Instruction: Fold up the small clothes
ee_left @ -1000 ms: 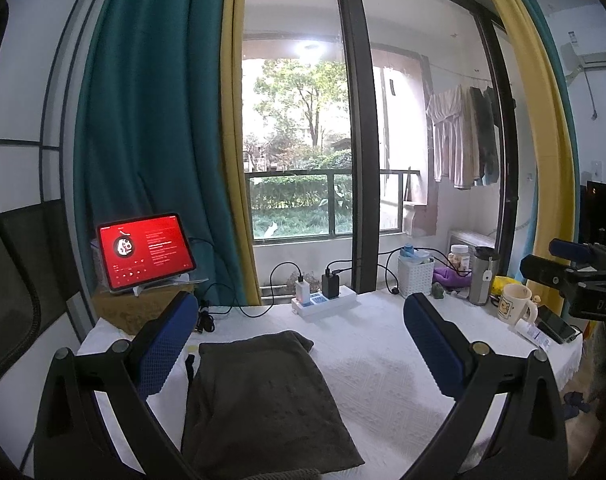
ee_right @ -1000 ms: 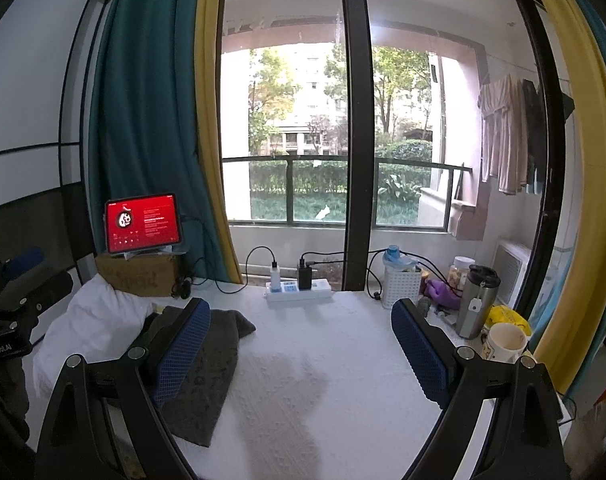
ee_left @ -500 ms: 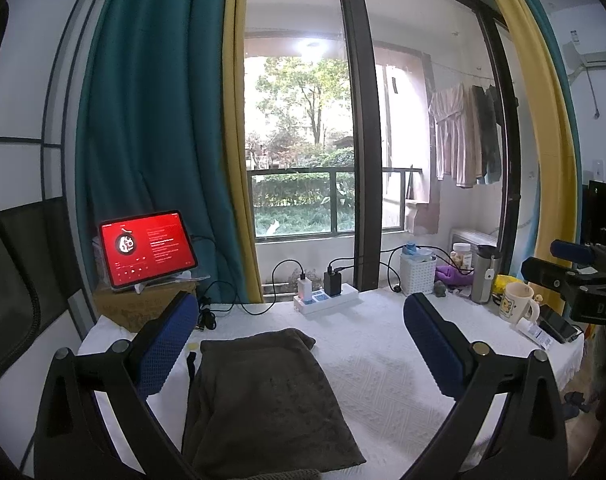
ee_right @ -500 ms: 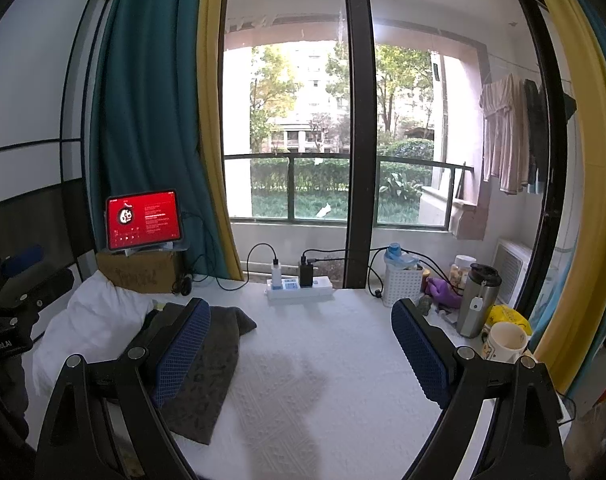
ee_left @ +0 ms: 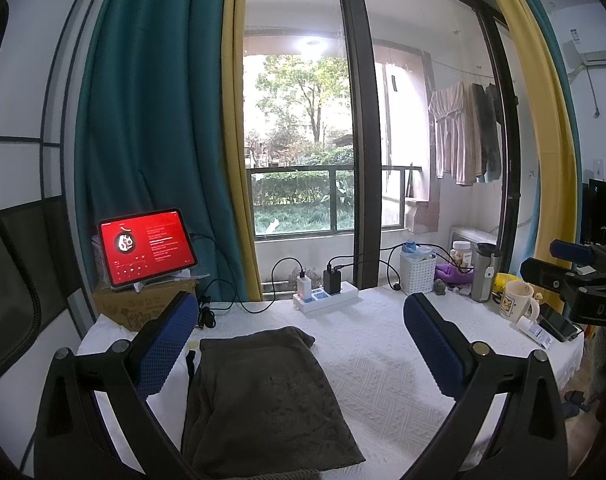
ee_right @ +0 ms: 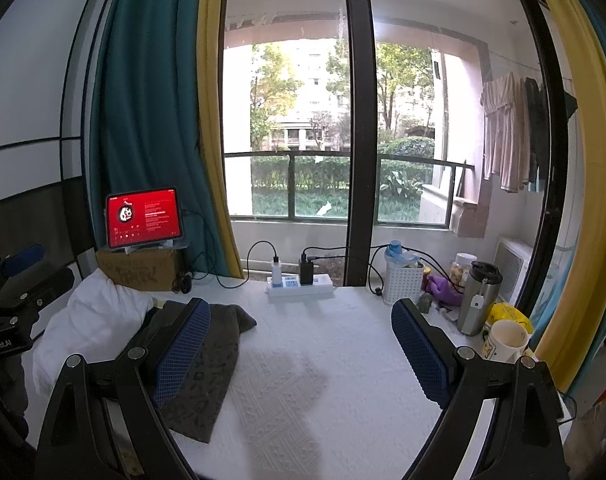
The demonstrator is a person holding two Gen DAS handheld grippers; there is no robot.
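Mug [ee_right: 503,340] & flask [ee_right: 477,298] near table's [ee_right: 323,380] right edge.

— What do the tools look like?
— The left gripper [ee_left: 299,338] has black angular arms, silver screws and blue mesh-textured finger pads [ee_left: 163,350].
— And the other?
— The right gripper [ee_right: 301,348] matches (white lettering, partly cut off, marks each body).

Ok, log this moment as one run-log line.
task: fold small clothes | left tongs: open, above dark grey garment | right tongs: open, empty | garment: flat on white tablecloth, ungrasped
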